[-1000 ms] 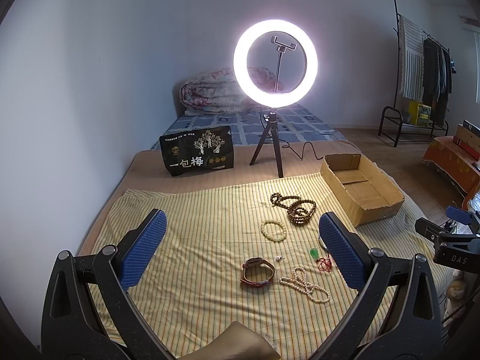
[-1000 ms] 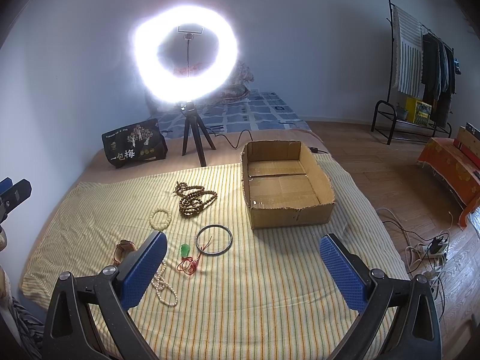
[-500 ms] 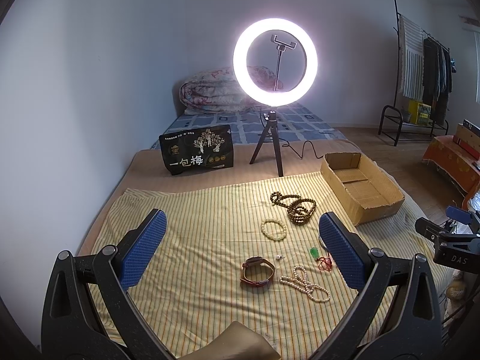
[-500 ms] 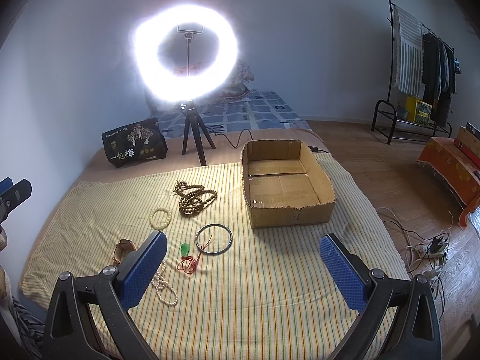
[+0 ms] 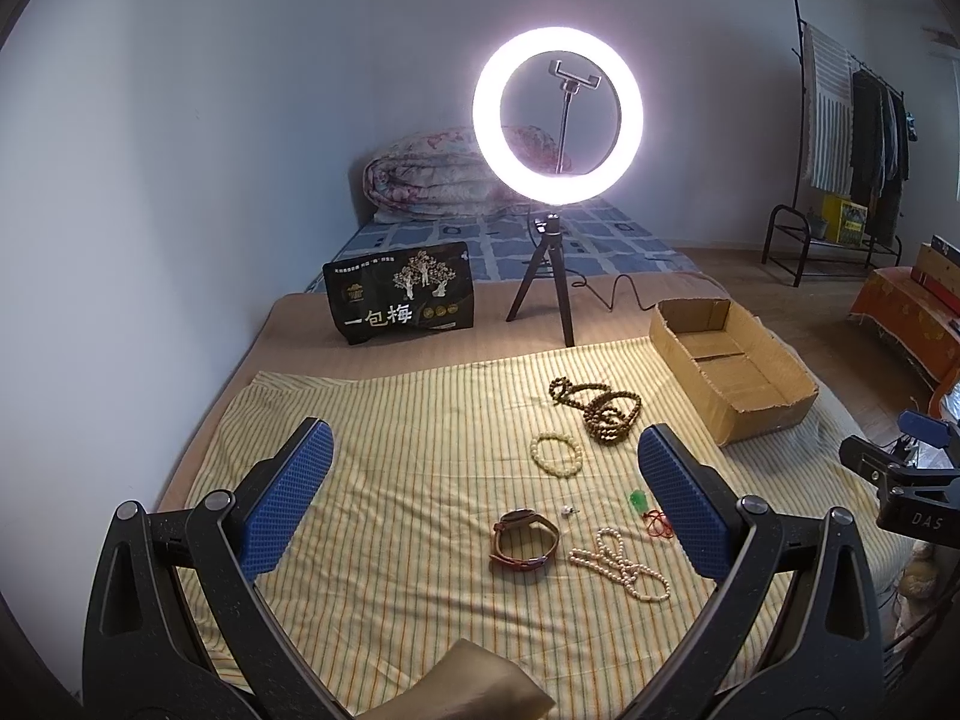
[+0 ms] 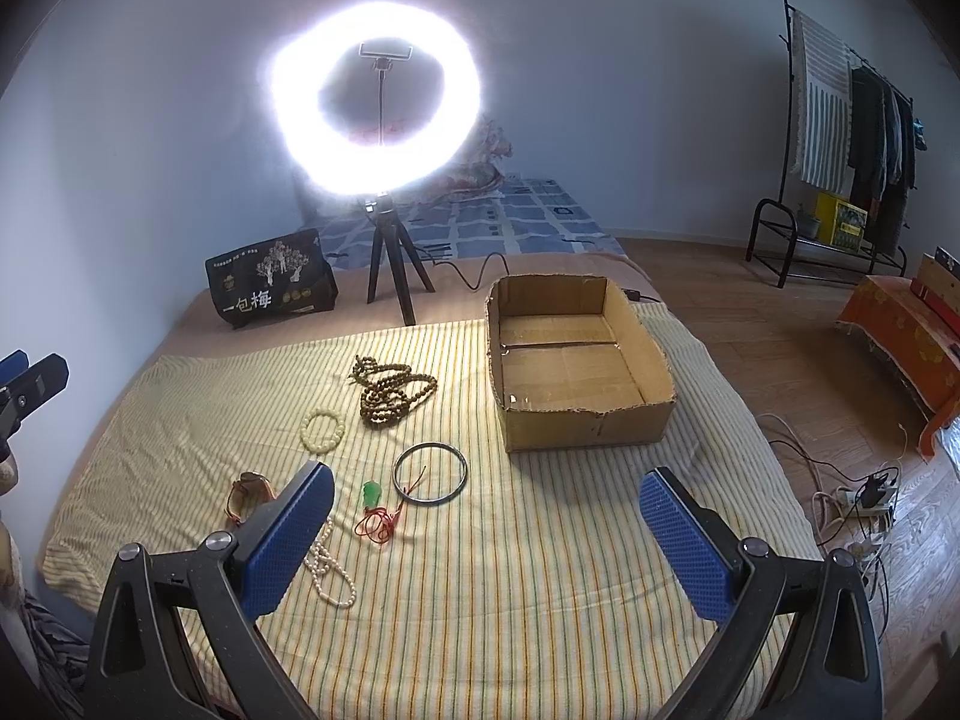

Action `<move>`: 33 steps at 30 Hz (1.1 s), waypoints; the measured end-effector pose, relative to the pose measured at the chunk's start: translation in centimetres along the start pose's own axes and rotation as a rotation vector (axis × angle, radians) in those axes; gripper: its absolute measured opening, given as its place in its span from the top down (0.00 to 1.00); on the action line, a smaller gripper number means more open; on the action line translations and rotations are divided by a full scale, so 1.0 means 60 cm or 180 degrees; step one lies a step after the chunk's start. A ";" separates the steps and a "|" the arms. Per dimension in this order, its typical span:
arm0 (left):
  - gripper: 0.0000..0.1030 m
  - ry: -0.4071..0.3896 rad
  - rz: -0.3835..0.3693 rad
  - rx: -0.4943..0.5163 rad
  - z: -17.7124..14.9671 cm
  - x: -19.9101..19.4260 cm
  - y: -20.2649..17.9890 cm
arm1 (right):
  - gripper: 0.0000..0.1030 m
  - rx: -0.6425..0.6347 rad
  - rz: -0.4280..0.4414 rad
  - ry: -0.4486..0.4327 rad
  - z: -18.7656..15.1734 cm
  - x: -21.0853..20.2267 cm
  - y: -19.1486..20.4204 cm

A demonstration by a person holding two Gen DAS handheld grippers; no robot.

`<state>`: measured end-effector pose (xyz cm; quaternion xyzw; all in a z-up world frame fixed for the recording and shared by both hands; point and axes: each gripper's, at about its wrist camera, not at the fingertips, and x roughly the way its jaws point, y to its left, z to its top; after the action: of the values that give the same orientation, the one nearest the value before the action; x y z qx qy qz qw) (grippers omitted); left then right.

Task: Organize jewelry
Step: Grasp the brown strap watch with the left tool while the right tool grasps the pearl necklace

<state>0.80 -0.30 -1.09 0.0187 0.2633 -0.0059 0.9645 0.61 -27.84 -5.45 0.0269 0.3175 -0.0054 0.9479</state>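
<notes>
Both grippers hover above the striped cloth [image 6: 540,570], neither touching anything. The left gripper [image 5: 483,501] has its jaws spread wide and empty; the right gripper [image 6: 486,528] likewise stands wide and empty. The jewelry lies loose on the cloth, none of it in the cardboard box [image 6: 651,381]. The box sits on the right part of the cloth, its far wall close to the cloth's back edge, its floor bare. Left of the box lies a coiled dark bead necklace [image 6: 393,393], with a pale bead bracelet [image 6: 323,429] just beside it nearer the camera. A thin dark bangle [image 6: 430,473] lies apart from the box's near-left corner, with open cloth between them. Just beside the bangle are a green pendant [image 6: 372,492] and its red cord [image 6: 378,525]. A brown strap watch [image 5: 523,546] and a white pearl strand [image 5: 621,564] lie near the cloth's front-left area; in the right wrist view the right gripper's left finger covers part of both. The cloth in front of the box, between the right gripper's fingers, is open. Behind the cloth stand a ring light [image 5: 558,120] on a tripod and a black printed bag [image 5: 402,300], both off the cloth, on the brown surface.
</notes>
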 end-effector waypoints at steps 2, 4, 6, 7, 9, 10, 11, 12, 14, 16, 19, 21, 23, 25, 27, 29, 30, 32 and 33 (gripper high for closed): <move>0.00 0.0034 0.0020 -0.0007 0.000 0.006 0.005 | 0.00 -0.0033 -0.0002 0.0024 -0.002 0.004 0.002; 0.00 0.0071 0.0024 -0.0025 0.001 0.011 0.012 | 0.00 -0.0066 -0.0002 0.0059 -0.005 0.009 0.003; 0.00 0.0128 0.0022 -0.0037 0.002 0.021 0.021 | 0.00 -0.0103 0.0002 0.0099 -0.007 0.015 0.006; 0.00 0.0164 0.0019 -0.0044 0.003 0.027 0.025 | 0.00 -0.0124 0.0009 0.0121 -0.008 0.019 0.008; 0.00 0.0233 0.0047 -0.0063 0.002 0.039 0.031 | 0.00 -0.0171 0.0045 0.0165 -0.009 0.027 0.013; 0.00 0.0279 0.0053 -0.0059 0.001 0.047 0.033 | 0.00 -0.0203 0.0079 0.0191 -0.011 0.031 0.018; 0.00 0.0338 0.0050 -0.0046 0.001 0.056 0.034 | 0.00 -0.0237 0.0111 0.0215 -0.012 0.036 0.022; 0.00 0.0407 0.0040 -0.0023 0.000 0.065 0.035 | 0.00 -0.0286 0.0145 0.0240 -0.014 0.041 0.028; 0.00 0.0511 0.0034 0.0025 -0.002 0.082 0.036 | 0.00 -0.0407 0.0204 0.0291 -0.018 0.052 0.043; 0.00 0.0602 0.0027 0.0054 -0.004 0.099 0.039 | 0.00 -0.0526 0.0282 0.0352 -0.024 0.063 0.060; 0.00 0.0727 -0.0002 0.0055 -0.007 0.123 0.043 | 0.01 -0.0703 0.0438 0.0439 -0.033 0.080 0.084; 0.00 0.0794 0.0001 0.0051 -0.011 0.137 0.045 | 0.02 -0.0799 0.0522 0.0494 -0.038 0.092 0.099; 0.00 0.0877 -0.0018 0.0055 -0.016 0.153 0.045 | 0.03 -0.0887 0.0623 0.0575 -0.045 0.109 0.114; 0.00 0.0997 -0.0029 0.0086 -0.024 0.173 0.042 | 0.05 -0.0951 0.0759 0.0688 -0.052 0.129 0.125; 0.00 0.1127 -0.0067 0.0074 -0.034 0.190 0.041 | 0.08 -0.0979 0.0894 0.0823 -0.058 0.148 0.134; 0.01 0.1292 -0.0124 0.0016 -0.045 0.210 0.043 | 0.11 -0.0988 0.1023 0.0987 -0.066 0.174 0.142; 0.04 0.1383 -0.0156 -0.0024 -0.051 0.220 0.044 | 0.13 -0.0996 0.1057 0.1048 -0.069 0.183 0.145; 0.05 0.1545 -0.0188 -0.0052 -0.062 0.238 0.042 | 0.15 -0.1030 0.1141 0.1193 -0.078 0.207 0.154; 0.05 0.1609 -0.0198 -0.0060 -0.068 0.247 0.041 | 0.18 -0.1050 0.1159 0.1238 -0.082 0.214 0.158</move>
<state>11.54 2.32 -12.03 0.0025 0.4966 -0.0283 0.8675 8.17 -18.05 -16.67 -0.0703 0.4794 0.2214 0.8463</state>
